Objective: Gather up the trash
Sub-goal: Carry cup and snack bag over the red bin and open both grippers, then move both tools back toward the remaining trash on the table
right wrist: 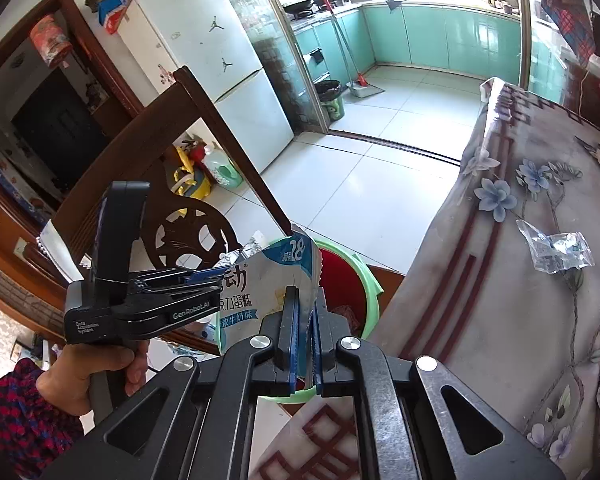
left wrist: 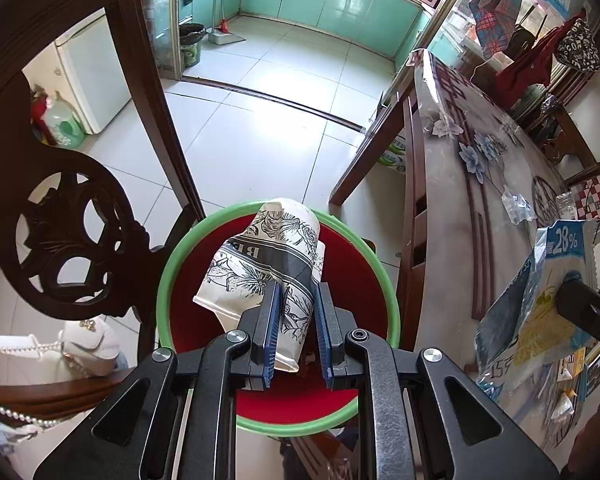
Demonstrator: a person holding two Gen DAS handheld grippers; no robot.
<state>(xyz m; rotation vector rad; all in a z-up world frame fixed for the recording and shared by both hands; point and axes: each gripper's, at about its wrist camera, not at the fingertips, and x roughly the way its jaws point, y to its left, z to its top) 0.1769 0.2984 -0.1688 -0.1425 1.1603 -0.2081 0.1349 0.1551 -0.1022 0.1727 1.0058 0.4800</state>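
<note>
My left gripper [left wrist: 297, 330] is shut on a crushed white paper cup with black flower print [left wrist: 268, 264] and holds it over a red bin with a green rim [left wrist: 168, 280]. My right gripper [right wrist: 305, 340] is shut on a blue and white snack bag [right wrist: 268, 280], held near the bin [right wrist: 370, 300] by the table edge. The bag also shows at the right of the left wrist view [left wrist: 540, 304]. The left gripper shows from the side in the right wrist view [right wrist: 204, 280].
A carved dark wooden chair [left wrist: 72, 240] stands left of the bin. A table with a flowered cloth [right wrist: 520, 280] is on the right, with a clear plastic wrapper [right wrist: 556, 252] and other scraps [left wrist: 568, 396] on it. White tiled floor [left wrist: 268, 120] lies beyond.
</note>
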